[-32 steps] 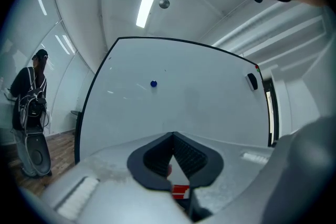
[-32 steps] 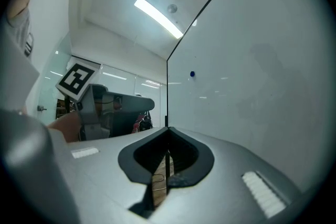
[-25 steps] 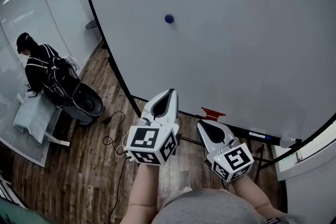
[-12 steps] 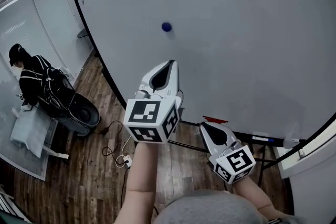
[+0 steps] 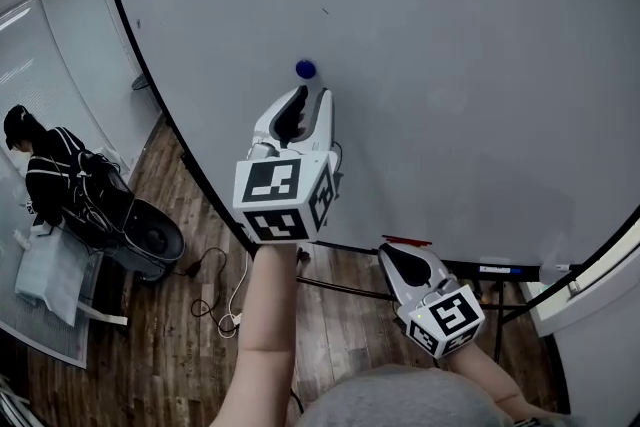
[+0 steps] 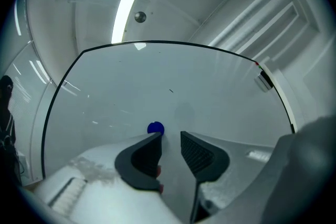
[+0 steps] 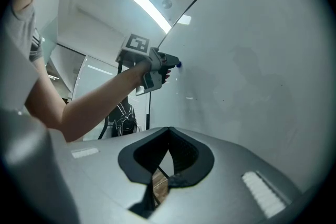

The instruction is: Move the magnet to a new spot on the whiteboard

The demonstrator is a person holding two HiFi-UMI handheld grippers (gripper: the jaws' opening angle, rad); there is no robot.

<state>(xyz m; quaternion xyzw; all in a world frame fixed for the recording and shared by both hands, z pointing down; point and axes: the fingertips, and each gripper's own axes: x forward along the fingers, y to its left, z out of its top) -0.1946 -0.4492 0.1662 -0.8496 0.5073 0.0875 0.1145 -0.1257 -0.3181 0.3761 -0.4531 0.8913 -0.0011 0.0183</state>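
1. Reaching up at the whiteboard [image 5: 470,65], the left gripper [image 5: 308,97] points its tips at the magnet [image 5: 305,69].
2. Its jaws are opening, with a narrow gap between them and nothing in it (only bare board shows through).
3. The magnet, a small blue disc, sticks to the board's upper left part, just beyond the tips. In the left gripper view it [image 6: 155,128] peeks over the left jaw's tip, off to the side of the gap; whether it touches that jaw I cannot tell.
4. The right gripper [image 5: 386,249] hangs low by the board's bottom edge, jaws closed tip to tip and empty.
5. A red marker [image 5: 406,241] lies on the ledge just beside it.
6. A person [image 5: 45,170] in dark clothes is at far left, well apart from the board.
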